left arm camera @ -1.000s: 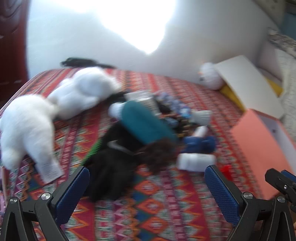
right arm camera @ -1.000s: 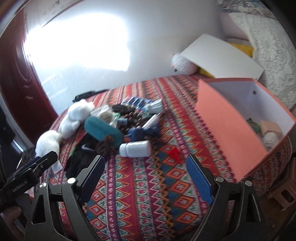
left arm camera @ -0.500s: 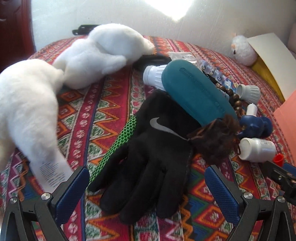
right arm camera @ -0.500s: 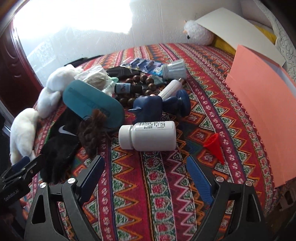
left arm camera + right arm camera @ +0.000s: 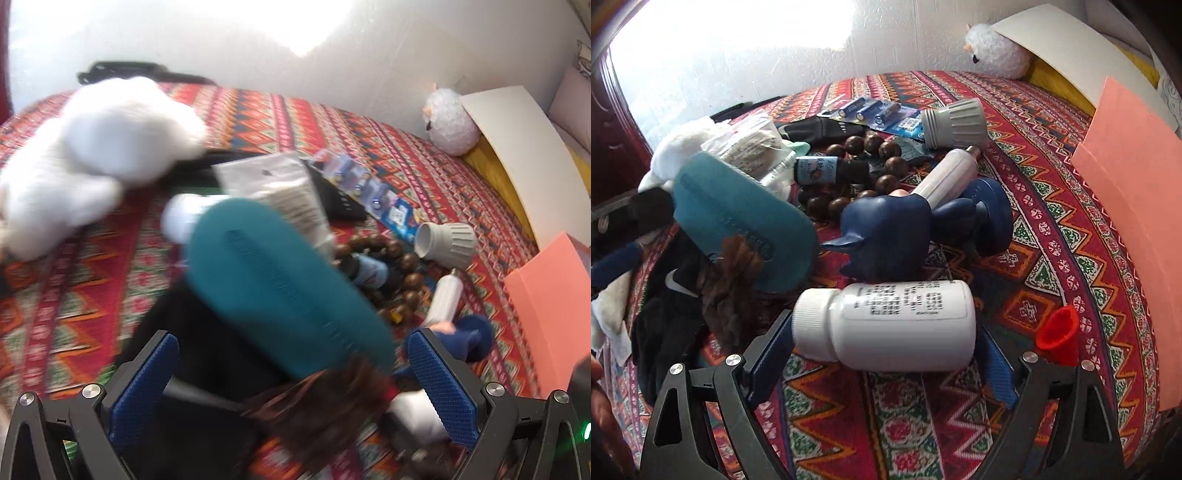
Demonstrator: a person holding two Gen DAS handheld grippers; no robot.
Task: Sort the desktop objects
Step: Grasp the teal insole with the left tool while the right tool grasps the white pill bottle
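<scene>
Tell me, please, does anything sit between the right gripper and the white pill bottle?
Nothing visible does. The white pill bottle lies on its side directly between the open fingers of the right gripper; the red funnel sits outside the right-hand finger.

Left wrist view smeared by motion blur, teal case [image 5: 280, 288] and brown tassel [image 5: 325, 410] soft-edged; black glove [image 5: 199, 354] mostly hidden beneath them; white bottle [image 5: 886, 325] label print unreadable; orange box [image 5: 1137, 206] cut off at right edge
</scene>
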